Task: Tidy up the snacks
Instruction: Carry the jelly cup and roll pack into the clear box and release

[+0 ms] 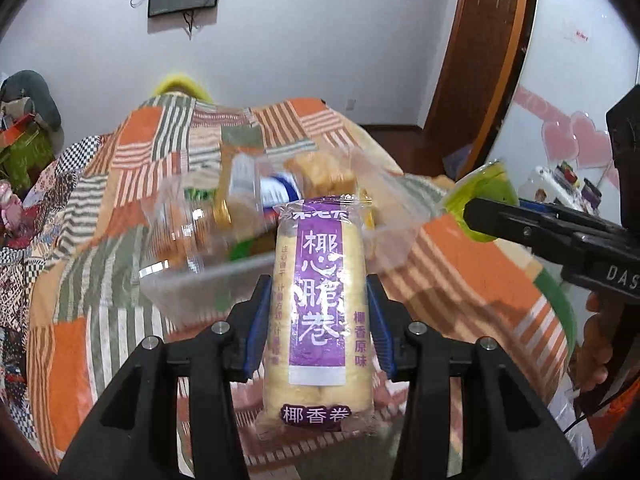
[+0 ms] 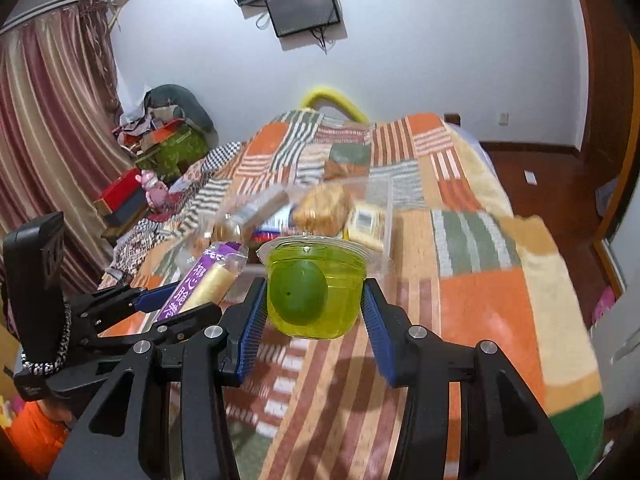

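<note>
My left gripper (image 1: 318, 284) is shut on a long packet of pale rolls with a purple label (image 1: 318, 320), held upright above the bed. In the right wrist view the same packet (image 2: 212, 280) sticks out of the left gripper (image 2: 180, 300) at the left. A clear green jelly cup (image 2: 320, 304) with a round fruit inside sits between the blue pads of my right gripper (image 2: 315, 286), which is shut on it. From the left wrist, the cup (image 1: 480, 188) and right gripper (image 1: 500, 208) show at the right edge. Beyond both lies a clear plastic box (image 1: 192, 280) (image 2: 384, 216) holding several wrapped snacks.
The box rests on a bed under a patchwork orange, green and striped blanket (image 2: 480, 300). Boxes and clutter (image 2: 160, 152) pile up by the curtain on the bed's left. Wooden floor (image 2: 532, 160) and a door frame are to the right. A hand (image 1: 596, 344) holds the right gripper.
</note>
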Demonstrator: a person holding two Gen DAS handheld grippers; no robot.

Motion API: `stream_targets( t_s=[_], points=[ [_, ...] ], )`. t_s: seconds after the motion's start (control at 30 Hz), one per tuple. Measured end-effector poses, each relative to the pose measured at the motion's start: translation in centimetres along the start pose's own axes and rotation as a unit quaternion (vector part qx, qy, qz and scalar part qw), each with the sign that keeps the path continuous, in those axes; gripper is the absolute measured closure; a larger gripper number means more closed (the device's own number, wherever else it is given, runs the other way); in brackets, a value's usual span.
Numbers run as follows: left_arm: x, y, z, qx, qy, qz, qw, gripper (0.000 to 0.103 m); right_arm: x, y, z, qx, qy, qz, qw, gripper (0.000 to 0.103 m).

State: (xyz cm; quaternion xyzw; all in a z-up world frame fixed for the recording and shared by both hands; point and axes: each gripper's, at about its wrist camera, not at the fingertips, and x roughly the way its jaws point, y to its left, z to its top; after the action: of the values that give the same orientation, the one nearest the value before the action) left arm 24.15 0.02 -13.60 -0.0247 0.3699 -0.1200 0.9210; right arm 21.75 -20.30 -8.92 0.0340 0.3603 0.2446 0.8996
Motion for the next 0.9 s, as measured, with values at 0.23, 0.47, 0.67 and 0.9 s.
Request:
stream_targets(
  t_s=[0.23,0.47,0.67,0.9],
  points=[
    [0.2,0.8,3.9,-0.009,-0.031,0.003,0.9995,0.058,1.0,-0.1,2.2,-0.011,-0.024,-0.007,1.0,0.059],
    [2.1,1.6,6.6,-0.014,-0.036,0.007,0.9992,0.058,3.3,-0.9,3.3,-0.005,-0.022,-0.016,1.0,0.059],
    [4.8,2.1,7.1,-0.019,-0.016,0.01,0.9997,0.058,5.5,-1.5,3.4,-0.009,-0.001,-0.021,1.0,0.059],
    [7.5,2.8,7.4,-0.032,0.006,0.008,0.9994,0.058,7.7,-1.9,3.1,-0.004,0.029,-0.017,0.999,0.059]
  ],
)
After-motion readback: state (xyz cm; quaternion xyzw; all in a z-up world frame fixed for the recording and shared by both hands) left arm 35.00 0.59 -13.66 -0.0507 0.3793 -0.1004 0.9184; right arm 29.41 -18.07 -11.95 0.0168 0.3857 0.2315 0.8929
